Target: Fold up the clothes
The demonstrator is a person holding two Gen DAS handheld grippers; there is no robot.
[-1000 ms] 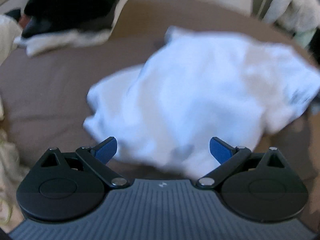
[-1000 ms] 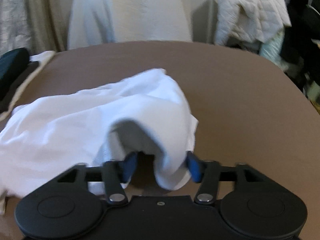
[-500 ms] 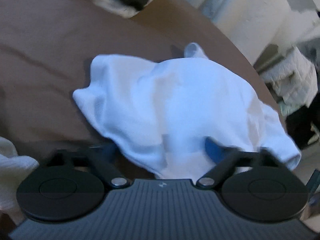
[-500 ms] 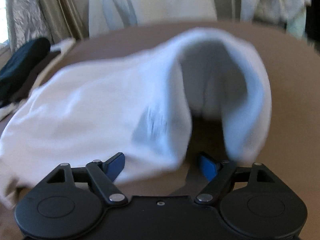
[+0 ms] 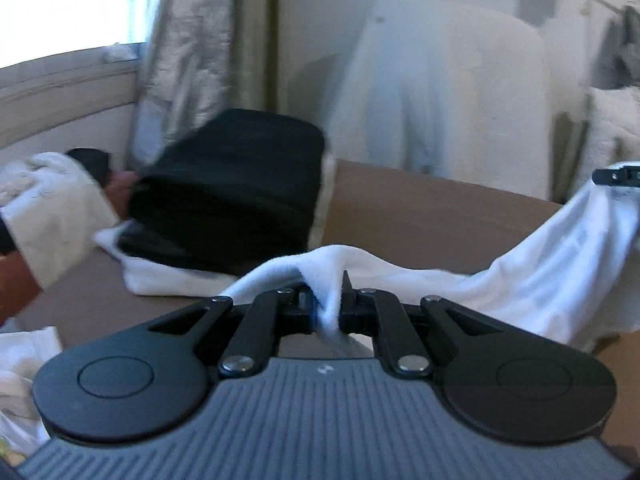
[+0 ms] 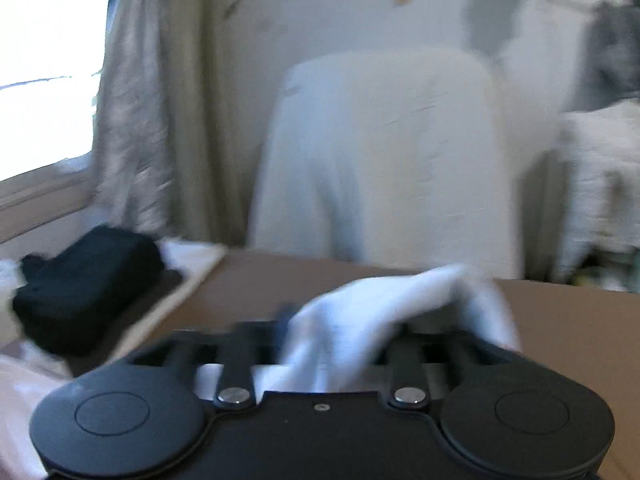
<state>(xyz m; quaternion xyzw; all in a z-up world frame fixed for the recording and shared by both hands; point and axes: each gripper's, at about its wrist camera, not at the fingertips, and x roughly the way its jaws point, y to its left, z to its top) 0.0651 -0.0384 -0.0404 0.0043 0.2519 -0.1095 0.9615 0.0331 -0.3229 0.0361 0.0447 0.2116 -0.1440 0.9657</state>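
A white garment [image 5: 540,276] hangs stretched between my two grippers above the brown table [image 5: 420,216]. My left gripper [image 5: 326,308] is shut on one edge of it; the cloth bunches between the closed fingers. The garment rises to the right, where my right gripper [image 5: 616,176] shows at the frame edge holding the other end. In the right wrist view my right gripper [image 6: 340,344] is shut on a bunch of the white garment [image 6: 380,312], which covers the fingertips; the view is blurred.
A stack of folded black clothes [image 5: 240,192] on white folded cloth [image 5: 168,276] sits at the table's far left; it also shows in the right wrist view [image 6: 84,284]. A white-covered chair [image 5: 440,92] stands behind the table. Curtains [image 5: 188,52] hang by the window.
Both grippers closed on the white garment, which lay crumpled on the table, and lifted it. Both cameras now tilt up toward the chair and wall.
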